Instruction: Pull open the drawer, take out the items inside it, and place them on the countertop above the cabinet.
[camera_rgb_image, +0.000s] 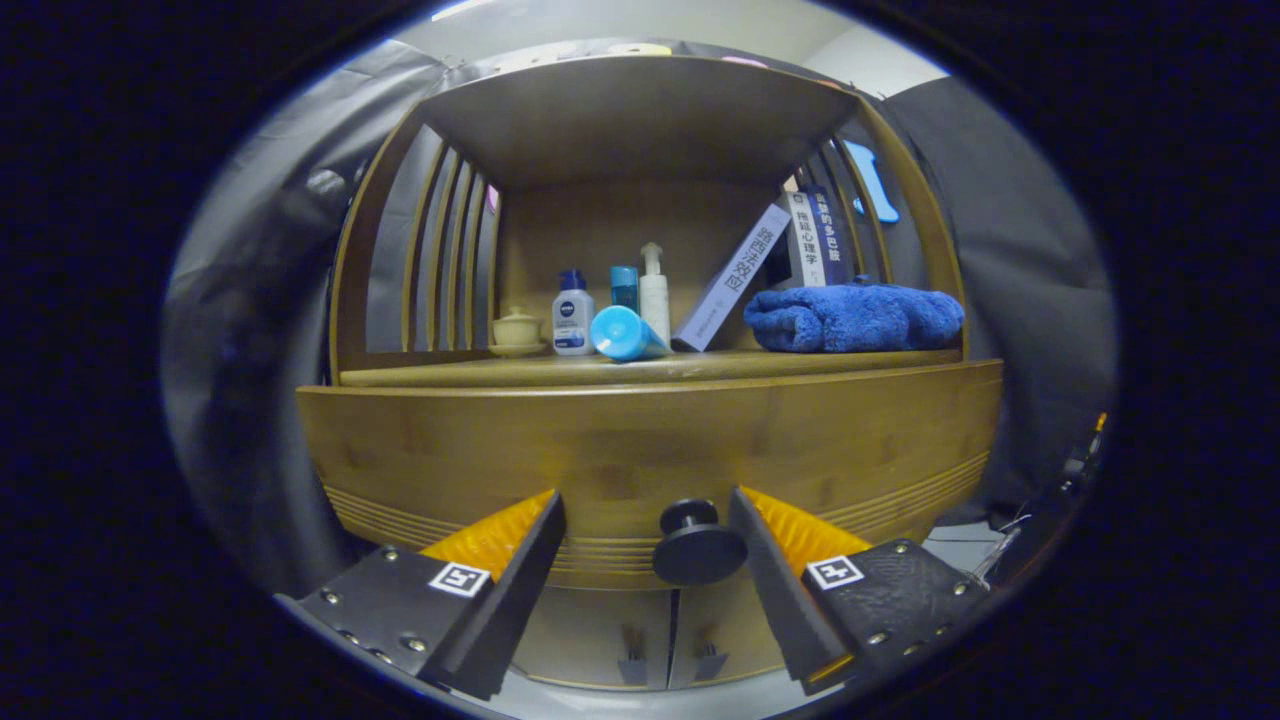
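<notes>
I see the wooden drawer front (640, 450) shut, its round black knob (697, 545) sitting between my jaws. The gripper (645, 530) is spread, touching nothing. On the wooden worktop (450, 372) above lie a blue tube (625, 335), upright bottles (573, 315) and a folded blue towel (850, 318).

Drawer front (640, 450): wood with a bamboo-like grain, satin finish, grooved bands along the lower edge. Knob (697, 545): dark, matt and smooth; material could not be told. Countertop (650, 368) and slatted shelf frame (440, 250): the same wood, lightly sheened. Towel (855, 317): blue, plush cloth of fluffy pile. Bottles (573, 315): smooth, glossy plastic. Lying blue tube (625, 334): smooth plastic. Lidded cup (517, 328): glazed ceramic was suggested. Books (735, 275): paper covers. Gripper (645, 530), held open either side of the knob: ribbed pads (800, 530) and matt, textured housings were noted.
</notes>
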